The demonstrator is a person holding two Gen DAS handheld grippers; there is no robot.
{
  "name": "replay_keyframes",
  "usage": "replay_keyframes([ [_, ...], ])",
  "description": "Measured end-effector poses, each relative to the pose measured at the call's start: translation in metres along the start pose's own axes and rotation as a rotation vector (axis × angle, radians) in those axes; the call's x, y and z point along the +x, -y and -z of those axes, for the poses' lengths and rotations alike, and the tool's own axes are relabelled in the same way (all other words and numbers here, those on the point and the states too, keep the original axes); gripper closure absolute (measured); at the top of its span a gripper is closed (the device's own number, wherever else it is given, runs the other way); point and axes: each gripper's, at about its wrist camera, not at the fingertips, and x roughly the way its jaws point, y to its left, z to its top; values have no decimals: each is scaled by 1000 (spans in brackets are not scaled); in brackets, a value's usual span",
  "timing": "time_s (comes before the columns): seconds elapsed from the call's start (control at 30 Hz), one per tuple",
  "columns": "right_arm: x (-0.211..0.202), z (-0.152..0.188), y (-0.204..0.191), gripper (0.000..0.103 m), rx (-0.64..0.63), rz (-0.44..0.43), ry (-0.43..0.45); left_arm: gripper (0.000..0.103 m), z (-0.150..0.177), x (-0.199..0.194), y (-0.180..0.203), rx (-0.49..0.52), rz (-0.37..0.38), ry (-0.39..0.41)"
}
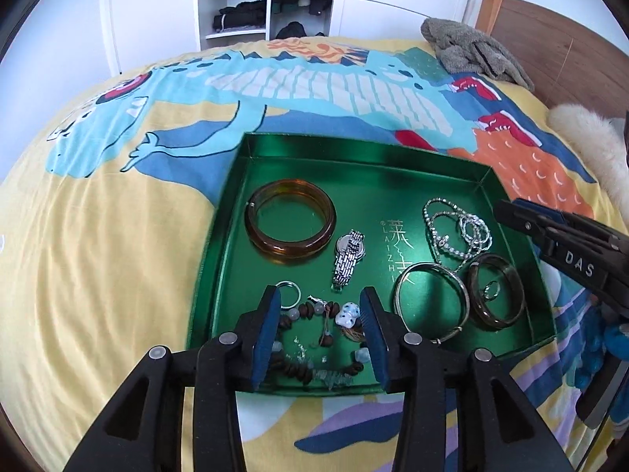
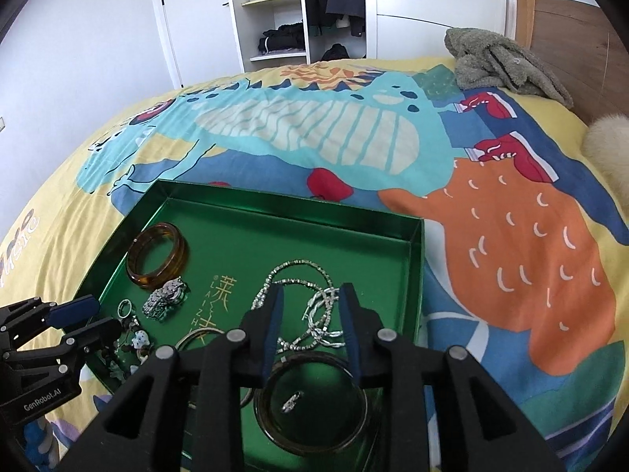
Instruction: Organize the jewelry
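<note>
Both grippers empty, fingers spread wide: left gripper [image 1: 320, 299] over beads [image 1: 314, 338], right gripper [image 2: 310, 295] over chain [image 2: 310, 306], all in tray [image 1: 354, 153]. Risk: closing on tangled chain loops may drag neighbouring bangle [image 2: 310, 401]

Black grippers [image 1: 320, 295], blue-padded jaws, silver rivets.

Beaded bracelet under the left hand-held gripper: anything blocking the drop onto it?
Nothing visible. The left hand-held gripper hangs open above the beaded bracelet; a small ring lies beside its left finger.
</note>
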Motion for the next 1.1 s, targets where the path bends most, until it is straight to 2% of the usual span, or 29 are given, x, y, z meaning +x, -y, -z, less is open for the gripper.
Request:
replay_keyframes([
  [0.47, -98, 40, -20, 75, 25, -1, 57, 54, 32, -103, 1, -80, 6, 116],
  [0.63, -141, 60, -37, 75, 4, 14, 104, 50, 57, -141, 5, -94, -11, 175],
  [0.77, -176, 80, -53, 69, -15, 16, 137, 43, 83, -168, 4, -123, -30, 221],
  [0.97, -223, 118, -70, 69, -17, 9, 172, 34, 120, -208, -4, -157, -66, 261],
  [1.1, -249, 142, -79, 68, -12, 11, 192, 33, 144, -233, -8, -172, -93, 281],
])
